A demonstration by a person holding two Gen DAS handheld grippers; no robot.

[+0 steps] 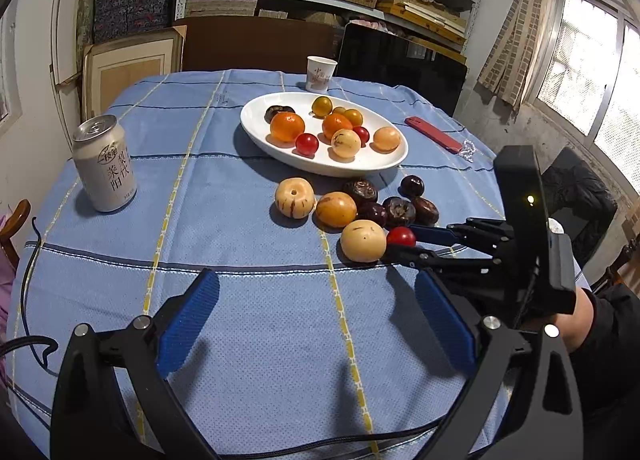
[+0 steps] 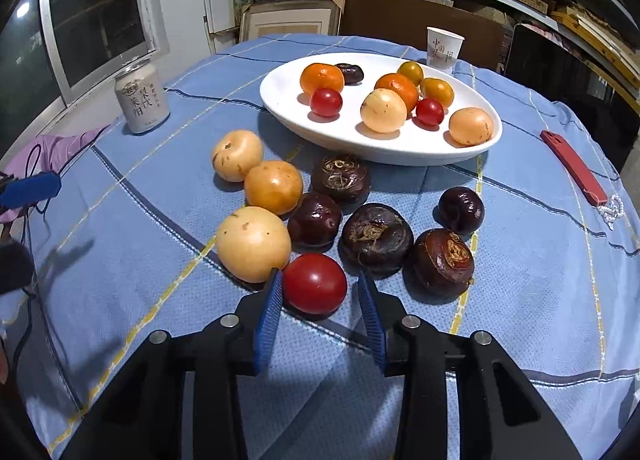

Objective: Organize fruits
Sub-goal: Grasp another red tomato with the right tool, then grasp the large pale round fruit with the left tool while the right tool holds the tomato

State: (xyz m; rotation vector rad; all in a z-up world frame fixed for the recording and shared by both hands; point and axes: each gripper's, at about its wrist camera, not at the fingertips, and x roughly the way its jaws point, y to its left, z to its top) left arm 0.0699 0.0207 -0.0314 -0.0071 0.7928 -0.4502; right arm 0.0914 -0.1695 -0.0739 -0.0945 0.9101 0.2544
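A white oval plate [image 2: 288,112] [image 1: 256,128] holds several orange, yellow, red and one dark fruit. On the blue cloth in front of it lie three pale yellow fruits [image 2: 253,246], several dark water chestnuts [image 2: 377,238] and a red cherry tomato [image 2: 315,283] [image 1: 401,237]. My right gripper [image 2: 320,294] [image 1: 400,240] is open, its blue pads on either side of the red tomato; the left pad touches it, the right stands just apart. My left gripper [image 1: 316,300] is open and empty above the cloth, nearer than the fruit.
A drinks can [image 1: 105,164] [image 2: 142,98] stands at the left. A paper cup [image 1: 320,73] [image 2: 443,49] stands behind the plate. A red flat case [image 1: 434,134] [image 2: 574,168] with a bead chain lies at the right. Shelves with boxes stand behind the table.
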